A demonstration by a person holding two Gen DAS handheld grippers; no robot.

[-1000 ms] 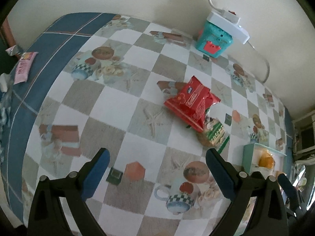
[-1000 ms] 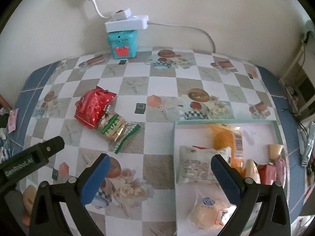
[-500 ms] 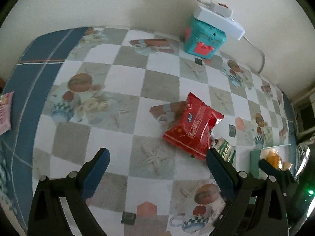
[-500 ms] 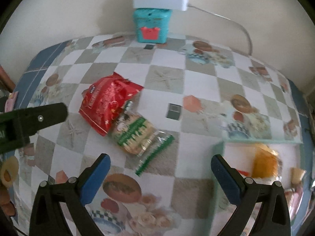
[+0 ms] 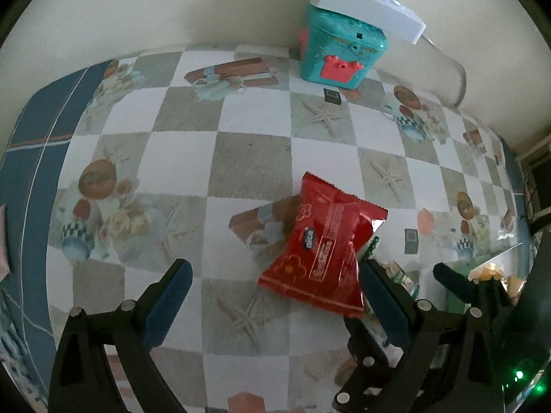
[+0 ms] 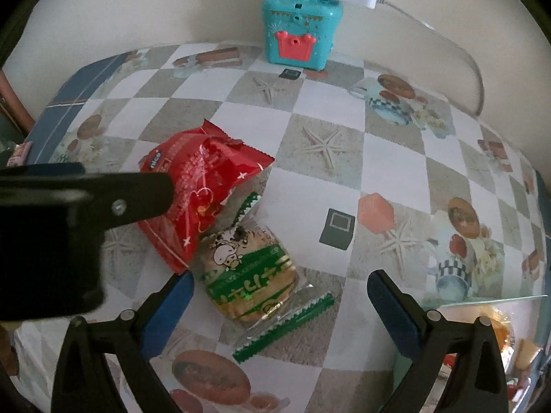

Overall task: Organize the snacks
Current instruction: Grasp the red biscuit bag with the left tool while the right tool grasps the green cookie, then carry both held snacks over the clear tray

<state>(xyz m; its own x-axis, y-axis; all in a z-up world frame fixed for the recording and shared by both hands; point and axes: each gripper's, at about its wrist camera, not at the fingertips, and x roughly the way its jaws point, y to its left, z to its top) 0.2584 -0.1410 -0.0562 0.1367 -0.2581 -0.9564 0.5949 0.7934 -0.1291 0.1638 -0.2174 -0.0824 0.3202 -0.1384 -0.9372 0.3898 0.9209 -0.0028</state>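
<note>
We see two snack packs lying on the checked surface, both well in front of the teal toy box that stands at the wall. The red packet lies nearer that box, its long axis running from a crimped end pointing toward the box down to an end nearest us. The green biscuit pack lies further from the box, touching the red packet's lower edge — its long axis slants, one serrated green end tucked up against the red packet, the other pointing away from the box.

The right gripper has just been closing a little, yet its fingers stand wide, straddling the biscuit pack without pressing it. The left gripper is wide too — the red packet lies against its right finger, not clamped.
</note>
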